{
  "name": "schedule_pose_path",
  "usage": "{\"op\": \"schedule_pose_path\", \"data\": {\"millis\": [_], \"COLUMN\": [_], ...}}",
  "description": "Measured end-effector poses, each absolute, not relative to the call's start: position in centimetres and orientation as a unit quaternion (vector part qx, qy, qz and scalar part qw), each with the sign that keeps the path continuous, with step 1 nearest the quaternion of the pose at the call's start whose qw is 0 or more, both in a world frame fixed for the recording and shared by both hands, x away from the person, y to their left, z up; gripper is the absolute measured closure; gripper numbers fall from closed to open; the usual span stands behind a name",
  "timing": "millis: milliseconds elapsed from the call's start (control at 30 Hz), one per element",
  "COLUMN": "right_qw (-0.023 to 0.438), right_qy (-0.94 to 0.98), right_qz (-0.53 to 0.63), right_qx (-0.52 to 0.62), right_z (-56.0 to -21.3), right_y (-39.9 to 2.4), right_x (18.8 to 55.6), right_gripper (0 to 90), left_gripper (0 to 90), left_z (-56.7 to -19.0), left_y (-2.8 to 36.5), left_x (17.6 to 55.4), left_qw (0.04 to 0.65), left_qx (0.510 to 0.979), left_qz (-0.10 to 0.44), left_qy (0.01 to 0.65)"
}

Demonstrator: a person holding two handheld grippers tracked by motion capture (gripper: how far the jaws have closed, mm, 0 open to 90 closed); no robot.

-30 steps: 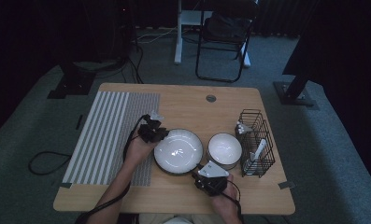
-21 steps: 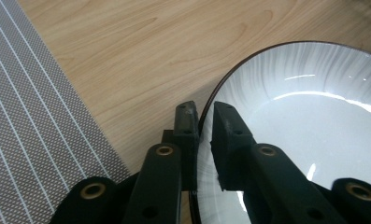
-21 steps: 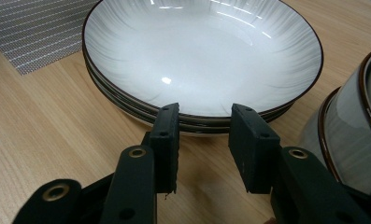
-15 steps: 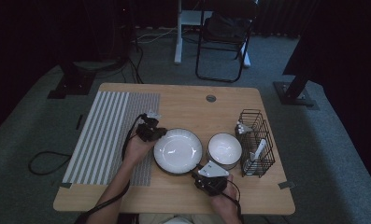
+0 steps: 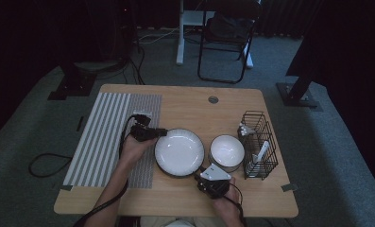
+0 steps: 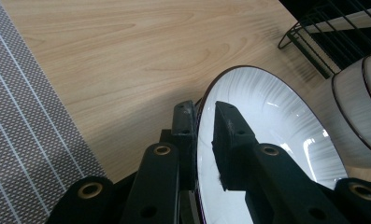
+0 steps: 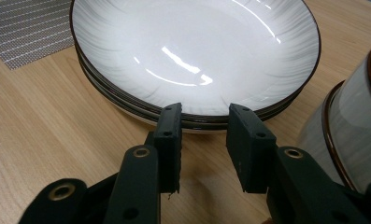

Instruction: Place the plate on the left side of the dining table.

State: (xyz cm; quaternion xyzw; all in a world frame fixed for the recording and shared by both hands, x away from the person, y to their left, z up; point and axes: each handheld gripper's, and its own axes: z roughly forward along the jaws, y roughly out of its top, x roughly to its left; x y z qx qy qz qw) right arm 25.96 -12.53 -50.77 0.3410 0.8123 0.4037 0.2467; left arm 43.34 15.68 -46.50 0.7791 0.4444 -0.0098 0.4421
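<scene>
On the wooden table (image 5: 185,106) a stack of white, dark-rimmed plates (image 5: 179,152) sits between a striped grey mat (image 5: 105,132) on its left and a stack of white bowls (image 5: 227,152) on its right. Just beyond the bowls stands a black wire rack (image 5: 258,144).

The left hand-held gripper (image 5: 149,133) reaches in from the mat side at the upper left edge of the plates. In the left gripper view its jaws straddle the rim of the top plate (image 6: 267,135), one jaw outside the rim and one over the white inner face. They have just been opening a little, and a thin gap shows on each side of the rim, so the plate sits between them without being clenched.

The right hand-held gripper (image 5: 212,178) lies at the near edge of the stack. In the right gripper view its jaws stand apart, level with the table, their tips just short of the lower plates' rims (image 7: 195,122) and grasping nothing. The side of a bowl (image 7: 346,135) stands close on the right.
</scene>
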Motion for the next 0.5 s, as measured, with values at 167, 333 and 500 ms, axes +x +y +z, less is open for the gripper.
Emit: {"op": "schedule_pose_path", "data": {"millis": [167, 333, 500], "right_qw": [0.247, 0.249, 0.250], "right_qy": [0.812, 0.812, 0.808], "right_qz": [0.405, 0.404, 0.408], "right_qx": [0.340, 0.340, 0.345], "right_z": [-50.8, -50.8, -50.7], "right_y": [-12.5, -12.5, -12.5], "right_x": [25.9, 25.9, 25.9], "right_gripper": [65.6, 65.7, 65.8], "left_gripper": [77.1, 84.4, 84.7], "left_z": [-47.3, -47.1, -47.2], "left_y": [15.7, 15.5, 14.8], "left_x": [43.5, 43.4, 43.2], "left_qw": [0.432, 0.415, 0.376], "left_qx": [0.778, 0.793, 0.814], "left_qz": [-0.039, -0.013, 0.017], "left_qy": [0.454, 0.446, 0.443]}}
